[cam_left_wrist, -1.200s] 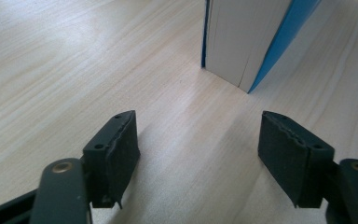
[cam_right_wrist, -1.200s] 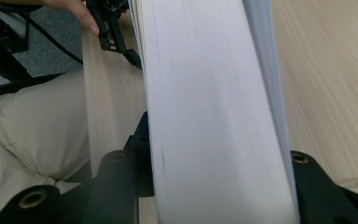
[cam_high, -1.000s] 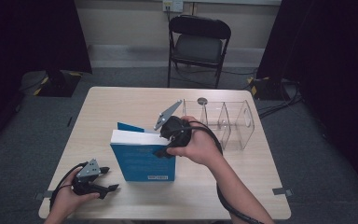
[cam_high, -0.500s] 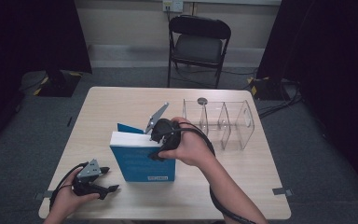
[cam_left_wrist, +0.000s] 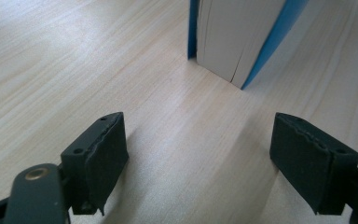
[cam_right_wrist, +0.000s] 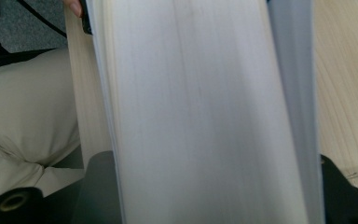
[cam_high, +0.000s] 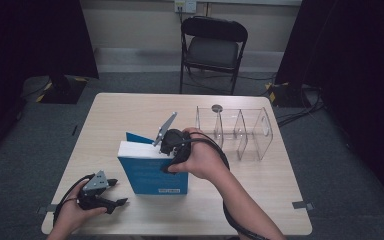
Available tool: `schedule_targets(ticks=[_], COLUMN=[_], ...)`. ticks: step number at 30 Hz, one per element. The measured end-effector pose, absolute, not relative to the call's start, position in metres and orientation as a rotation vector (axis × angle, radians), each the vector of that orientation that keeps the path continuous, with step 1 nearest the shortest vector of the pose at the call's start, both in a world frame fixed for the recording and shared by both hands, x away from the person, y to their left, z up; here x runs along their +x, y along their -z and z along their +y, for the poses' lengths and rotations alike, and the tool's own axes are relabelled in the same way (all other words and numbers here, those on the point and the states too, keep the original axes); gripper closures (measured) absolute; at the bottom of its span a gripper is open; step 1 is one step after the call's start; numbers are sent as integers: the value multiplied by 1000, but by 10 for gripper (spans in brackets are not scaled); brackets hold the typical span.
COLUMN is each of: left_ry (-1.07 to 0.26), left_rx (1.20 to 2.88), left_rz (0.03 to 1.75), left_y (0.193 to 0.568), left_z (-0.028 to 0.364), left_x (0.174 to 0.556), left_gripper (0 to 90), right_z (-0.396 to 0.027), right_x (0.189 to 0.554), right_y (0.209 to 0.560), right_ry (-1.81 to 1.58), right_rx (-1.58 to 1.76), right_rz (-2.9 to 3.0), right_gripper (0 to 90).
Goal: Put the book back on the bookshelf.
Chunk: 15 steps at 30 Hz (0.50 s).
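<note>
Each tongs unit, left tongs and right tongs, has a black body, a grey three-cornered top plate and a trailing black cable. Jaw pads are black with serrated faces; a brass-coloured pivot screw sits beside. Beige trousers are worn.

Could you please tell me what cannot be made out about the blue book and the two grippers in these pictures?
- Blue book: the cover print is too small to read in the high view.
- Right gripper: its jaw tips are hidden behind the book in the high view; in the right gripper view, the page block covers the pads.
- Left gripper: its body is cut off by the bottom edge.
</note>
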<state>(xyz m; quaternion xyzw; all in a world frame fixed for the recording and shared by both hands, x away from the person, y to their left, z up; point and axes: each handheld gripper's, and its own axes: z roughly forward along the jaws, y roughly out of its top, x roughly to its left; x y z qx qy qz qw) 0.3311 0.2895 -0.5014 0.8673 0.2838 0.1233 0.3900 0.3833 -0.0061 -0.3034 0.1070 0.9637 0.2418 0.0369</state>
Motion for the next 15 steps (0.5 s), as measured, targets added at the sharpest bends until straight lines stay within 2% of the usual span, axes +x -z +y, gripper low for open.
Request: schedule_targets(ticks=[4,15], left_ry=[-311,-307], left_rx=[2203,2199], left_rz=[722,726], left_y=[501,501], left_z=[290,290], left_x=[331,331], left_gripper=[186,186], right_z=[-7,-6], right_x=[382,383], right_y=[303,303], right_ry=[-746,-724], right_rx=[335,321], right_rz=[2958,2954], right_gripper=[582,591])
